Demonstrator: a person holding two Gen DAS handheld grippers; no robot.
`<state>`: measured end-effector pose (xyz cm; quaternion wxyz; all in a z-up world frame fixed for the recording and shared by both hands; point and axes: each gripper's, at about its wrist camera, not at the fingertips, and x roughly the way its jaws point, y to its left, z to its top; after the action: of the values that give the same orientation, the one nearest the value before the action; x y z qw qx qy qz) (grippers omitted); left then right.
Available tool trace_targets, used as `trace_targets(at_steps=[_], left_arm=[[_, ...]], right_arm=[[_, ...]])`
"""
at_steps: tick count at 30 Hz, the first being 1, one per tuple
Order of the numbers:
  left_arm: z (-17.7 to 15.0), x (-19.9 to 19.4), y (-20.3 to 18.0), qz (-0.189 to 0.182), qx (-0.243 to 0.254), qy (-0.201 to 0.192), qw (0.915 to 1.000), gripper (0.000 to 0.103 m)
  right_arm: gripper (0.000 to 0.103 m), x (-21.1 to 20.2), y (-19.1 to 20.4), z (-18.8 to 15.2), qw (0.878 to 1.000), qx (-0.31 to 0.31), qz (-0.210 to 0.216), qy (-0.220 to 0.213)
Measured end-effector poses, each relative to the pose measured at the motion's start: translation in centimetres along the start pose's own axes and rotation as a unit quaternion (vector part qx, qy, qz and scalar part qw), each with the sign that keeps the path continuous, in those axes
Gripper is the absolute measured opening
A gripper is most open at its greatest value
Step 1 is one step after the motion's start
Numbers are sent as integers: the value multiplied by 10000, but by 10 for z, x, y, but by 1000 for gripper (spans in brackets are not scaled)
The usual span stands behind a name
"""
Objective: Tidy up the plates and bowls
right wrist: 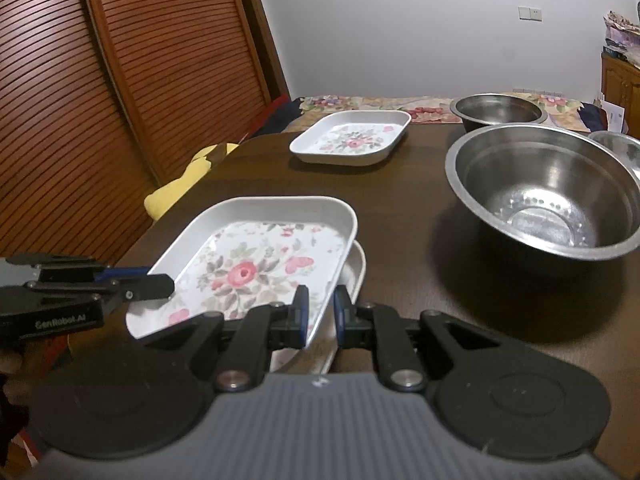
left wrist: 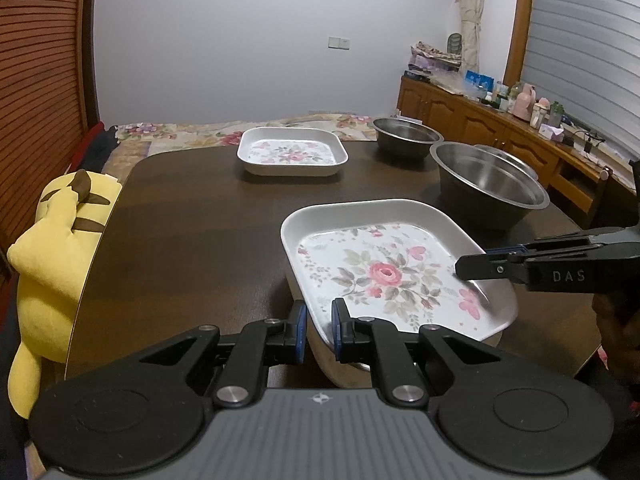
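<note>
A white square plate with a rose print (left wrist: 384, 272) (right wrist: 256, 264) is held tilted over a second like plate (right wrist: 354, 276) lying under it on the dark wooden table (left wrist: 192, 216). My left gripper (left wrist: 319, 330) is shut on the plate's near-left rim; it also shows in the right wrist view (right wrist: 160, 282). My right gripper (right wrist: 320, 312) is shut on the plate's right rim and shows in the left wrist view (left wrist: 472, 266). A third floral plate (left wrist: 292, 152) (right wrist: 352, 138) sits at the far side.
A large steel bowl (left wrist: 488, 184) (right wrist: 548, 196) stands right of the plates, a smaller steel bowl (left wrist: 406, 134) (right wrist: 498, 110) behind it, and another steel rim (right wrist: 616, 144) at far right. A yellow plush toy (left wrist: 56, 248) lies off the table's left edge. A sideboard (left wrist: 500, 128) stands at right.
</note>
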<state>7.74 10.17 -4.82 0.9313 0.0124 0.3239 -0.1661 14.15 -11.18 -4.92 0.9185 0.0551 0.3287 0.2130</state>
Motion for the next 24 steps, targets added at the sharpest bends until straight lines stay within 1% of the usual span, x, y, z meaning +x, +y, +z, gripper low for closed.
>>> trace_targets(at_steps=[11,16,24], left_arm=[[-6,6,-3,32,99,65,9999,14],[-7,5,-4,65,149,31,9999,14],[-11,5,-6,188,254,9,9995,14]], right_arm=[[15,-1,1,-5,9999,-32,-98,-71],[15,-1,3,-7,9998,-53,-130,-115],[16,-2,7,-11,9994,-211,-210,-196]])
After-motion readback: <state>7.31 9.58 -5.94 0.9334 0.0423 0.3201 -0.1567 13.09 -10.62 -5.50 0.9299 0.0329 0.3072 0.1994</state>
